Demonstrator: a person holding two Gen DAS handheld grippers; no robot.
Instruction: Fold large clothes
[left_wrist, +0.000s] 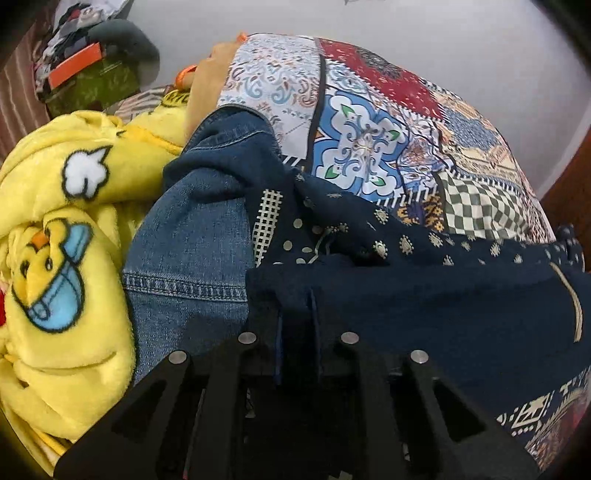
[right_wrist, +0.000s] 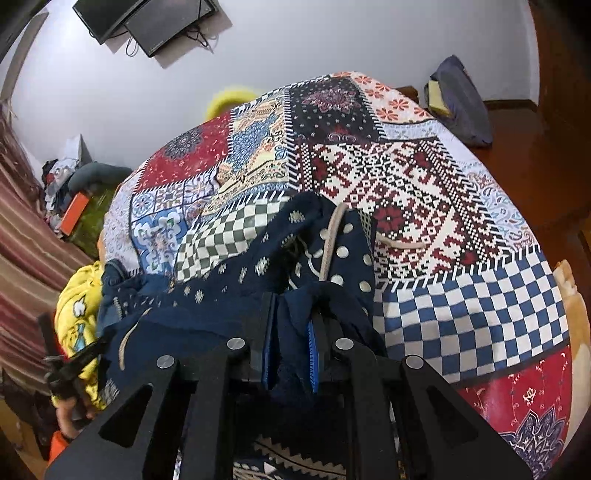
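Observation:
A large navy patterned garment (left_wrist: 424, 295) with small cream motifs lies bunched on the patchwork bedspread (left_wrist: 369, 140). My left gripper (left_wrist: 297, 325) is shut on a fold of this navy garment near its left end. In the right wrist view my right gripper (right_wrist: 291, 332) is shut on the navy garment (right_wrist: 229, 280) too, with cloth pinched between the blue pads (right_wrist: 313, 354). A cream drawstring (right_wrist: 332, 236) and a dotted lining show just beyond the right fingers. The left gripper (right_wrist: 66, 369) shows at the far left of the right view.
A denim garment (left_wrist: 199, 229) and a yellow duck-print fleece (left_wrist: 62, 236) lie left of the navy garment. Clutter with an orange box (right_wrist: 74, 214) sits at the far left. A dark pillow (right_wrist: 461, 99) lies on a wooden surface at the far right. Monitors (right_wrist: 147, 18) hang on the wall.

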